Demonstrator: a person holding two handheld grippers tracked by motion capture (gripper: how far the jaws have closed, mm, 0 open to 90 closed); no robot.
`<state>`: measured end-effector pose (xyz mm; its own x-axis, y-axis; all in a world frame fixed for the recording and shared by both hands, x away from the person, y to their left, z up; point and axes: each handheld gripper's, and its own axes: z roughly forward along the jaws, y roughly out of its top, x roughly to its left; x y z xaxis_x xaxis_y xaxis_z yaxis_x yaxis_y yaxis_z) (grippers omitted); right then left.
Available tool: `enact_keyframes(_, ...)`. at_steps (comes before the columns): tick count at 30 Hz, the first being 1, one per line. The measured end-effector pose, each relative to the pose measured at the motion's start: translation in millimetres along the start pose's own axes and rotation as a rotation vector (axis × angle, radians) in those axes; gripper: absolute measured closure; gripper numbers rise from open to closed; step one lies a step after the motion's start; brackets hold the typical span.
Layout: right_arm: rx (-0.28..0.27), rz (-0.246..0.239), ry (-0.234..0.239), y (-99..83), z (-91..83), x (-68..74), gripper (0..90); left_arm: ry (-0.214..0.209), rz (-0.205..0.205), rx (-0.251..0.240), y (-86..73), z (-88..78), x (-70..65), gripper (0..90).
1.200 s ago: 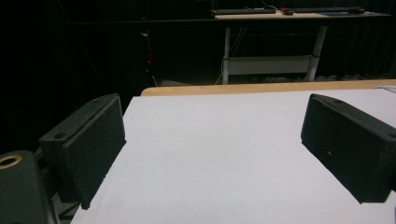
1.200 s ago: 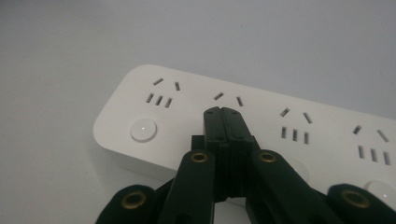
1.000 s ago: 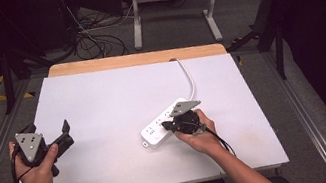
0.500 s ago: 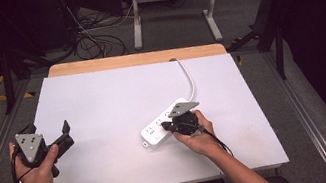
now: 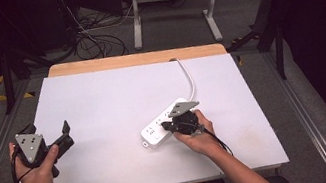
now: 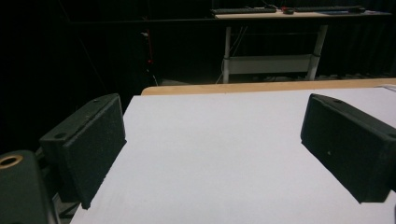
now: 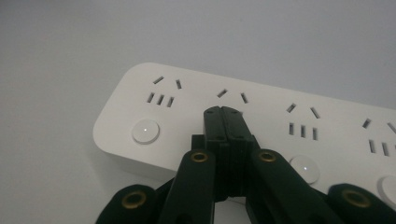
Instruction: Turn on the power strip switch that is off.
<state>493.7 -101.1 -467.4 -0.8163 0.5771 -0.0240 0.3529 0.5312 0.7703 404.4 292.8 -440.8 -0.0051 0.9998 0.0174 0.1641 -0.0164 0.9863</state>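
Dark floor and tangled cables surround the white table (image 5: 101, 97), where a white power strip (image 5: 164, 123) lies right of centre, its cord (image 5: 190, 76) curving toward the far wooden edge. Over the strip's near end, the right claw (image 7: 223, 112) is pressed together, tips down on the socket face beside a round button (image 7: 145, 131). Well left of the strip, the left claw (image 5: 49, 133) is spread wide over bare table.

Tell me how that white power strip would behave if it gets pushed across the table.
The power strip lies flat and low, so it would probably slide, not tip. Its smooth plastic top may be slippery under the shut right claw. Its cord would likely make it pivot.
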Motion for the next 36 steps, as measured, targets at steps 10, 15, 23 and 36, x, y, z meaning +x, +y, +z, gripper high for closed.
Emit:
enact_keyframes(10,0.003,-0.003,-0.009,0.5,-0.1,1.3,90.0,-0.003,0.001,0.001,0.0,-0.6,0.0,7.5)
enact_keyframes(15,0.003,-0.001,-0.009,0.4,-0.1,1.4,90.0,-0.005,-0.005,-0.003,-0.2,-1.5,-0.2,7.5)
enact_keyframes(23,0.004,0.002,-0.004,0.6,-0.2,0.3,90.0,0.002,-0.004,-0.002,-0.7,-3.2,1.6,7.5)
enact_keyframes(36,0.008,-0.020,-0.022,1.6,-0.1,3.2,90.0,0.005,-0.003,-0.004,-0.8,-3.7,2.3,7.5)
